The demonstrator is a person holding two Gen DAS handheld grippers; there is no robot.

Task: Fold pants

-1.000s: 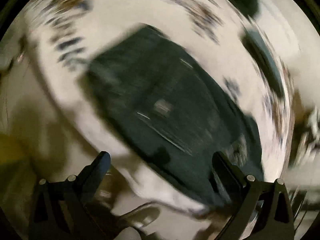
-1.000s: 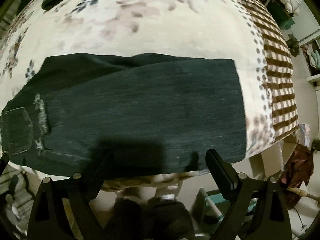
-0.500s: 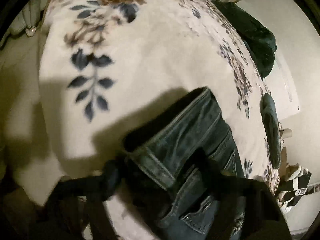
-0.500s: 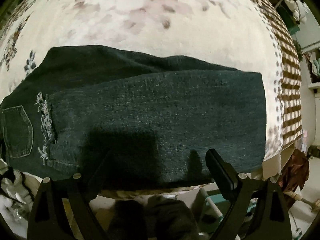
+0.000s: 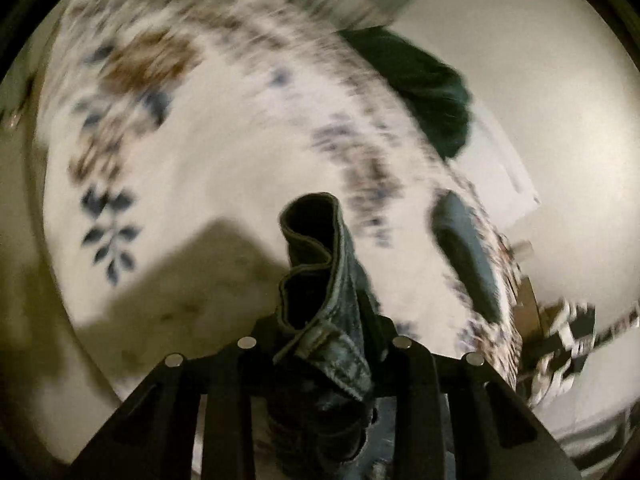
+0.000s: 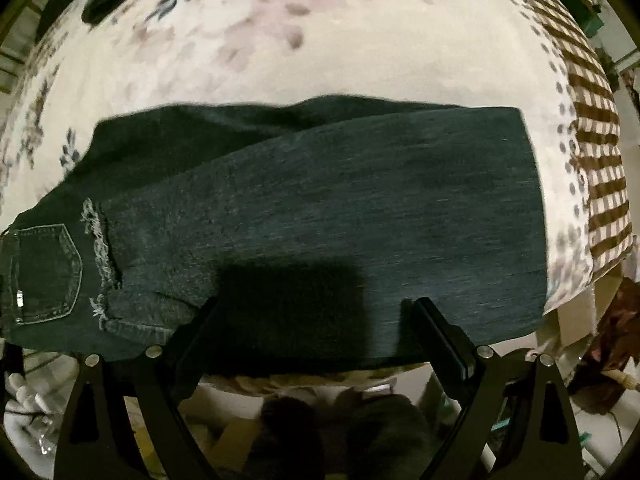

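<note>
The left tongs (image 5: 324,344) are pinching the waistband of the jeans (image 6: 320,208), which are lying on the bed (image 6: 320,40) with the legs already doubled over. The right tongs (image 6: 316,320) are hovering wide apart above them. Thick denim may be slipping from that one-sided pinch, and carrying it over alone risks a skewed fold.

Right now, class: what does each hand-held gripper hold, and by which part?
Left hand-held gripper clamps the jeans by the bunched waistband. Right hand-held gripper is open, holding nothing.

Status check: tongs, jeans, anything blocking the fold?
Left tongs shut on jeans waistband, lifted. Right tongs open over the near leg edge. Nothing on the bedspread blocking the fold.
</note>
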